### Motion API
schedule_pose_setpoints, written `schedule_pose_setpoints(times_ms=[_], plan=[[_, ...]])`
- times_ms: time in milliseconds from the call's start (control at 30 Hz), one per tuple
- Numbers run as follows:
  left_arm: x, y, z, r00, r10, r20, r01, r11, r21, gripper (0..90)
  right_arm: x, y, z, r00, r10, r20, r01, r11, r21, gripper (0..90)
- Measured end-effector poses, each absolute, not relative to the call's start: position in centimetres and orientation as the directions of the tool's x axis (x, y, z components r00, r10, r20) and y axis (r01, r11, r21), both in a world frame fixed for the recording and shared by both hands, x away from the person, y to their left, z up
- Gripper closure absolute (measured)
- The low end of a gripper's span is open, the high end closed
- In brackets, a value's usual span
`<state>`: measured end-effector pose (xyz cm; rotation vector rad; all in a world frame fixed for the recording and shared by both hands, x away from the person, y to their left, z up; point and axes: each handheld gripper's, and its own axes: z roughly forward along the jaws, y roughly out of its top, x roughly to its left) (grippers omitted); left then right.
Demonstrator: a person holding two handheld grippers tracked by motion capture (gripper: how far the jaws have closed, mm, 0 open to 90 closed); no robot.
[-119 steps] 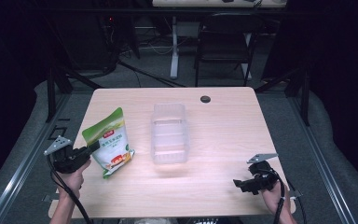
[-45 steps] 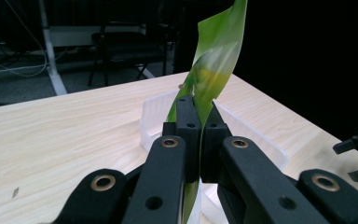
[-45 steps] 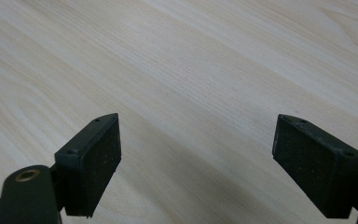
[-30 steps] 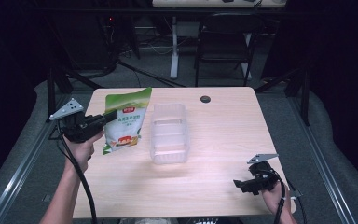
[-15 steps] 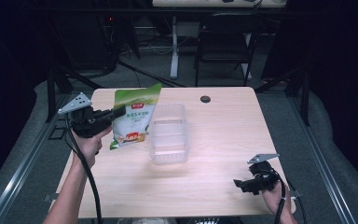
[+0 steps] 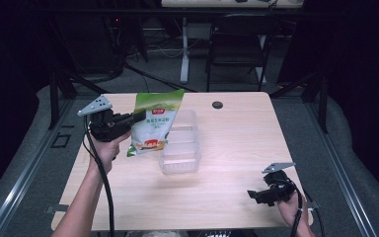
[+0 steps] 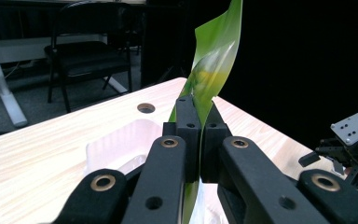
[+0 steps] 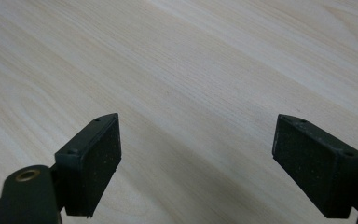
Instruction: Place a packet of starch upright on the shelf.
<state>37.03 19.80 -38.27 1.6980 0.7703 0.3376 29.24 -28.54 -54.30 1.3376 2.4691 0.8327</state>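
The left gripper [image 6: 139,117] clamps its jaws tight on one side edge of a green pouch [image 6: 154,122] and holds it up off the table [image 6: 237,148]. In the high view the pouch hangs just beside the left wall of a clear plastic box [image 6: 180,143], its right edge overlapping that wall; whether the two touch cannot be told. The pouch's long axis runs nearly upright and leans: the wide green top edge sits highest, on the far side of the box, and the narrower printed bottom corner points down toward the table at the box's near-left side. Its printed face is turned toward the high camera.

In the left gripper view the same pouch [image 7: 213,60] shows edge-on, a thin green sheet rising out of the closed jaws and curling toward the top of the picture, with the box [image 7: 116,147] lying beyond and below the jaws. A small round hole [image 6: 217,104] in the tabletop lies beyond the far end of the box.

The right gripper [image 6: 256,194] rests low over the table well apart from the box, off its near-right corner. In the right gripper view its jaws stand wide with bare wood [image 8: 191,93] between them.
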Motion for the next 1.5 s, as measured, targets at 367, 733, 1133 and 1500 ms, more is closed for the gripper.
schedule_pose_setpoints(times_ms=[367,733,1133,1500], plan=[[37.6,18.0,-38.5,0.767,0.616,-0.176,0.307,-0.112,0.945,89.8,29.2,-28.5,-54.2,-0.569,0.819,0.082,0.694,0.424,0.581,14.9],[38.7,15.8,-39.9,0.796,0.576,-0.187,0.324,-0.144,0.935,89.8,29.3,-28.5,-54.2,-0.57,0.817,0.086,0.698,0.427,0.575,14.9],[40.0,14.6,-42.5,0.811,0.541,-0.222,0.348,-0.141,0.927,89.8,29.3,-28.5,-54.3,-0.574,0.814,0.087,0.698,0.432,0.57,15.0],[40.9,13.5,-45.4,0.817,0.527,-0.234,0.383,-0.192,0.904,89.7,29.4,-28.6,-54.4,-0.576,0.811,0.101,0.7,0.426,0.573,15.0]])
